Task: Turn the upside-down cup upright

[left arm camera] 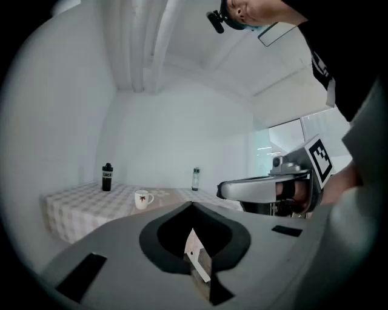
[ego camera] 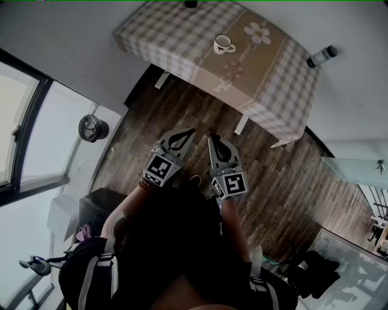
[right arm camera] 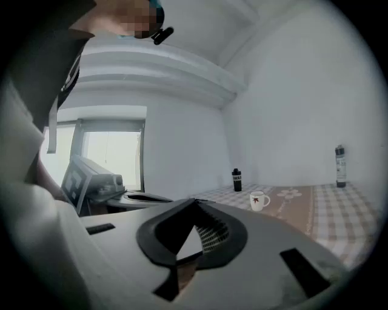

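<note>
Cup: a white mug [ego camera: 224, 43] with a leaf print is seen in the upper middle of the head view. It stands on the tan centre strip of the table top, handle toward the picture's right. It is set well in from every edge. Whether its mouth faces up or down cannot be told.
Table: it is covered by a checked tablecloth [ego camera: 182, 36]. The near edge runs on a slant from the upper left down to the right middle, and the cloth is draped over it. Two white legs [ego camera: 241, 124] are seen beneath.
Bottles: a dark bottle [ego camera: 191, 3] is placed at the far edge, cut by the top of the frame. A clear bottle with a dark cap [ego camera: 321, 56] is placed at the right corner. Both are well apart from the mug.
Left gripper [ego camera: 193, 130]: its jaws are closed together with nothing caught between them. It is held at picture centre, pointed toward the table.
Right gripper [ego camera: 212, 138]: its jaws are likewise closed and empty. It is held just beside the left one, tips apart.
Open room: a band of wooden floor [ego camera: 285, 175] is seen between the gripper tips and the near table edge.
Side limits: a window frame [ego camera: 27, 121] and a round dark vessel [ego camera: 93, 127] are found at the left, and a black bag [ego camera: 315, 272] at the lower right.
</note>
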{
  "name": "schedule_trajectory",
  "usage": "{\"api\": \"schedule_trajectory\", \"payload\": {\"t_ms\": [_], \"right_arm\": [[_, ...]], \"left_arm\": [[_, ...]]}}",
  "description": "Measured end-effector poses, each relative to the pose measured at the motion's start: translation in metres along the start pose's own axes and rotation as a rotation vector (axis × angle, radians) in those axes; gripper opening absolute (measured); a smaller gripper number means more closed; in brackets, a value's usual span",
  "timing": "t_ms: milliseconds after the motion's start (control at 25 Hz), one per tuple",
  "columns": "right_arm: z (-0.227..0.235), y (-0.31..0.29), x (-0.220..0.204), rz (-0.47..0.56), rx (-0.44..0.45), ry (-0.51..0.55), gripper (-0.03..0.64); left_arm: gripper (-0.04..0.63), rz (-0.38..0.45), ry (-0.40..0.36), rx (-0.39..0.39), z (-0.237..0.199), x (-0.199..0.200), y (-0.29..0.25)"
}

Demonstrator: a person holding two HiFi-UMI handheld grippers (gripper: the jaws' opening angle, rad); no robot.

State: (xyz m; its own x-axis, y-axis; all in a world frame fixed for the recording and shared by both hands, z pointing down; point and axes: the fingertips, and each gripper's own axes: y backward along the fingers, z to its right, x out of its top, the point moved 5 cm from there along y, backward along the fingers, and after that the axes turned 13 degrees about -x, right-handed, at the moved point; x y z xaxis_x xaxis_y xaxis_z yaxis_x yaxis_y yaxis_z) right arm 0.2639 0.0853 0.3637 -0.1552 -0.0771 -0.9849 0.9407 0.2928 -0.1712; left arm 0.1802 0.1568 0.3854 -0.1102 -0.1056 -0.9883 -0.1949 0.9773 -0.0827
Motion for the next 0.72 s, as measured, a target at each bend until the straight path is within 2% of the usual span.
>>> {"api": "schedule_trajectory", "payload": {"t_ms": [80,200,400,560,720], "right_arm": [[-0.016,-0.021,-0.002,-0.011,0.001,-0.039,0.003],[-0.027,-0.053,0.001,-0.028,-0.055,-0.06,0.003],[-0.036,-0.091,0.013,-0.023,-0.143,-0.013,0.003],[-0.03,-0.112,0.015,-0.019,-0.156,-0.026,0.003],[-0.014,-0.138,0.009,-0.02,-0.131,-0.041,0.003]], "left_arm": [[0.0,-0.011,-0.009,-0.018,-0.02,0.005,0.015],[0.0,-0.01,-0.02,-0.051,-0.05,0.008,0.029],[0.002,-0.028,0.004,-0.122,-0.096,0.002,0.03],[0.002,-0.031,-0.017,-0.147,-0.118,0.0,0.018],[0.002,-0.047,-0.034,-0.145,-0.143,-0.001,-0.007]]}}
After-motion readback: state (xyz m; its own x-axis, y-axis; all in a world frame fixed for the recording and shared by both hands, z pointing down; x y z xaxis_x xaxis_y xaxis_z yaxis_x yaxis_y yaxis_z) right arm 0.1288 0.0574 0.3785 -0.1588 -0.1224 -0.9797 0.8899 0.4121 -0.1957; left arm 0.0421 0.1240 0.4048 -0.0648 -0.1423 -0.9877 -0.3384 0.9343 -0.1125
